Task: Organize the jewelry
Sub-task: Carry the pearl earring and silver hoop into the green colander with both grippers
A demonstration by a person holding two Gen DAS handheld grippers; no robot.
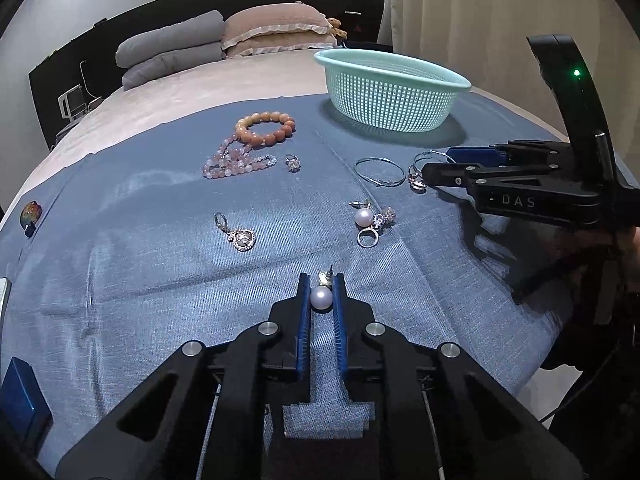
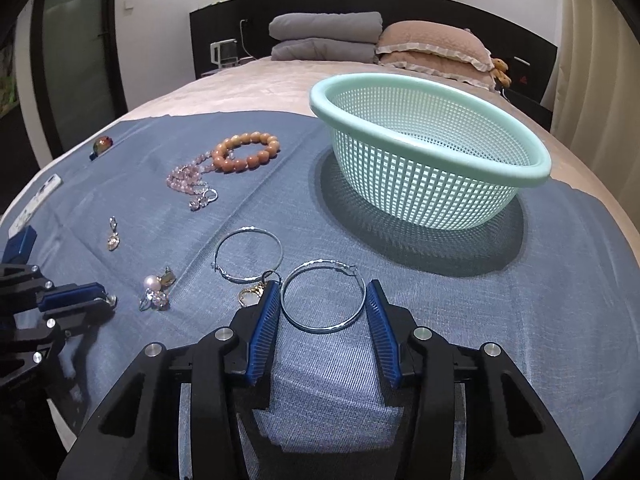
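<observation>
Jewelry lies on a blue cloth (image 1: 160, 280) on a bed. My left gripper (image 1: 321, 286) is shut on a pearl stud earring (image 1: 321, 298). My right gripper (image 2: 323, 294) is open, its jaws on either side of a silver hoop earring (image 2: 323, 297) lying on the cloth. A second silver hoop (image 2: 248, 256) lies just left of it. An orange bead bracelet (image 1: 266, 128), a pink bead strand (image 1: 234, 160), a ring (image 1: 293, 163), a drop earring (image 1: 239, 236) and a pearl-and-ring cluster (image 1: 370, 222) lie further out. A mint green basket (image 2: 428, 148) stands at the back right.
A gold charm (image 2: 251, 294) sits against my right gripper's left finger. A blue box (image 1: 22, 404) is at the near left edge of the cloth. A round brooch (image 1: 31, 213) lies at the far left. Pillows (image 1: 224, 40) and a dark headboard are behind.
</observation>
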